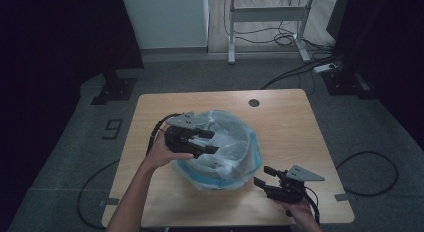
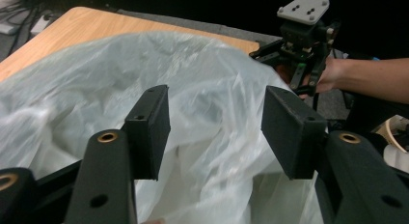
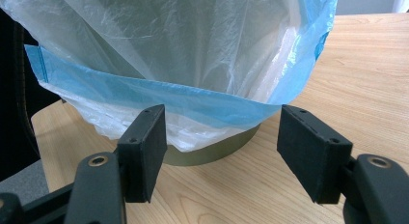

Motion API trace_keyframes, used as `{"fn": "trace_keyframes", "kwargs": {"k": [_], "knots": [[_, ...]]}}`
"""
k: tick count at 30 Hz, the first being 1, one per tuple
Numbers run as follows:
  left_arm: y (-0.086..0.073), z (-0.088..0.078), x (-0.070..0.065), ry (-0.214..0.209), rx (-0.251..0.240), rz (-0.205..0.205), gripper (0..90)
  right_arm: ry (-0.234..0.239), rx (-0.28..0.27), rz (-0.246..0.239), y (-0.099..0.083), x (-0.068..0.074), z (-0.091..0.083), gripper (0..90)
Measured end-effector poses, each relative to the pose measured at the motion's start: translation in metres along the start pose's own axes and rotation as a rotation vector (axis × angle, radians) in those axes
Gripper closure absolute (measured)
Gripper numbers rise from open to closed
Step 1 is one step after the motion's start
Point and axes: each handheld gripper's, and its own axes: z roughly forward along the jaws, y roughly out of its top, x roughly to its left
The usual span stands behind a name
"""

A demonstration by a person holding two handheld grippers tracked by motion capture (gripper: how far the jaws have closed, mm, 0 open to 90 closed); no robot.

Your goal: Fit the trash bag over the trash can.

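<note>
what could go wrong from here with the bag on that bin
1. The left gripper hangs open over the loose bag gripping nothing; closing there may pinch only a fold, and thin film could tear.
2. The blue hem sags low over the bin, so pulling one side may drag it off the rim.
3. The right gripper stands apart and open, so the bin could slide on the table.

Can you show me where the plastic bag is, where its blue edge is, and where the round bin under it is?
plastic bag (image 1: 227, 137): high view, on its clear crinkled middle.
blue edge (image 3: 144, 91): right gripper view, on the folded-over band.
round bin (image 3: 217, 151): right gripper view, on its wall below the bag.
</note>
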Motion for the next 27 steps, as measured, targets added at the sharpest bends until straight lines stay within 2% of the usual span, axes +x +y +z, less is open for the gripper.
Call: {"fn": "trace_keyframes", "kwargs": {"k": [2, 4, 5, 8, 9, 10, 14, 16, 17, 20, 21, 24, 27], "knots": [[0.004, 0.005, -0.001, -0.014, 0.017, 0.005, 47.4, -0.001, 0.0, 0.0, 0.0, 0.0, 0.0, 34.2], [0.008, 0.011, 0.0, -0.021, 0.062, 0.022, 51.8, 0.0, 0.001, 0.002, 0.0, 0.0, 0.0, 34.2], [0.008, 0.011, 0.0, -0.021, 0.062, 0.022, 55.9, 0.0, 0.001, 0.002, 0.0, 0.0, 0.0, 34.2], [0.013, 0.025, 0.002, -0.034, 0.155, 0.028, 63.3, 0.0, 0.0, 0.002, 0.0, 0.0, 0.0, 34.3], [0.013, 0.025, 0.002, -0.034, 0.155, 0.028, 66.7, 0.0, 0.0, 0.002, 0.0, 0.0, 0.0, 34.3], [0.015, 0.032, 0.004, -0.035, 0.211, 0.029, 68.7, 0.0, -0.002, 0.002, 0.0, 0.0, -0.001, 34.4], [0.018, 0.046, 0.004, -0.021, 0.322, 0.039, 72.9, -0.002, -0.001, 0.006, 0.0, -0.001, -0.001, 34.5], [0.019, 0.048, 0.004, -0.018, 0.34, 0.037, 73.3, -0.002, -0.002, 0.008, 0.001, -0.001, -0.002, 34.5], [0.021, 0.054, 0.003, -0.012, 0.375, 0.037, 73.3, -0.002, -0.002, 0.009, 0.001, -0.002, -0.002, 34.6], [0.021, 0.061, 0.002, -0.008, 0.419, 0.043, 72.8, -0.002, -0.001, 0.009, 0.001, -0.002, -0.002, 34.6], [0.021, 0.062, 0.002, -0.004, 0.429, 0.046, 72.2, -0.002, -0.001, 0.01, 0.0, -0.002, -0.002, 34.6], [0.021, 0.059, 0.002, 0.01, 0.414, 0.04, 67.7, -0.004, 0.0, 0.009, 0.0, -0.002, -0.003, 34.6], [0.021, 0.05, 0.002, 0.026, 0.363, 0.033, 59.1, -0.005, 0.0, 0.009, 0.0, -0.002, -0.003, 34.6]]}}
